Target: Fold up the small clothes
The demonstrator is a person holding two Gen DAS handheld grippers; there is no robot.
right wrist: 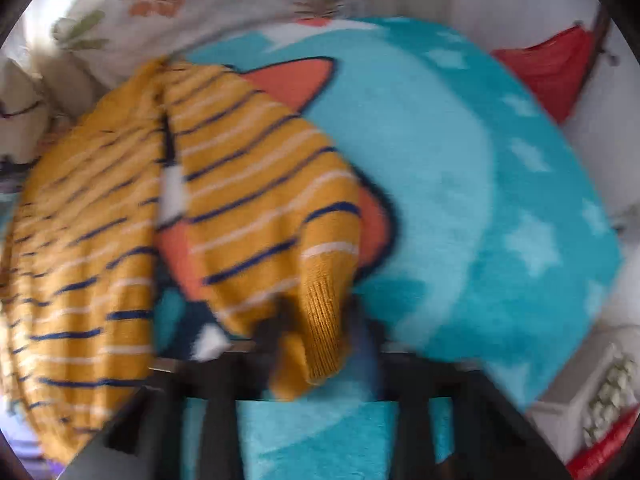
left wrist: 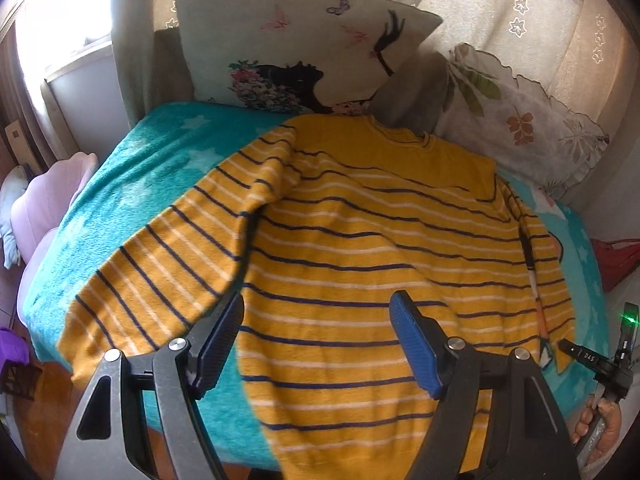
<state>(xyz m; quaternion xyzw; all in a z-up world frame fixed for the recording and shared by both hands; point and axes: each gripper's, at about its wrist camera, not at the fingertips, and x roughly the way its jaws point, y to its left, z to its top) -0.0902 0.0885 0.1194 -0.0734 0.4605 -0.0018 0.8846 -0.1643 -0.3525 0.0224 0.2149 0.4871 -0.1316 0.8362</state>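
A yellow striped sweater (left wrist: 360,248) lies spread on a teal blanket (left wrist: 160,184), its collar toward the butterfly pillow (left wrist: 296,48) and its hem toward the near edge of the blanket. One sleeve (left wrist: 168,264) lies flat out to the side of the sweater body, on the blanket. The left gripper (left wrist: 320,336) hovers above the lower part of the sweater body, its blue-padded fingers (left wrist: 412,348) spread wide with nothing between them. The other sleeve (right wrist: 280,208) runs along the opposite side of the sweater, over an orange figure (right wrist: 296,80) printed on the blanket. The right gripper (right wrist: 316,344) is at that sleeve's ribbed cuff (right wrist: 324,320); its fingers are closed on the cuff, pinching the knit, though this view is blurred. A leaf-print pillow (left wrist: 516,120) sits beside the sweater's shoulder, next to the butterfly pillow.
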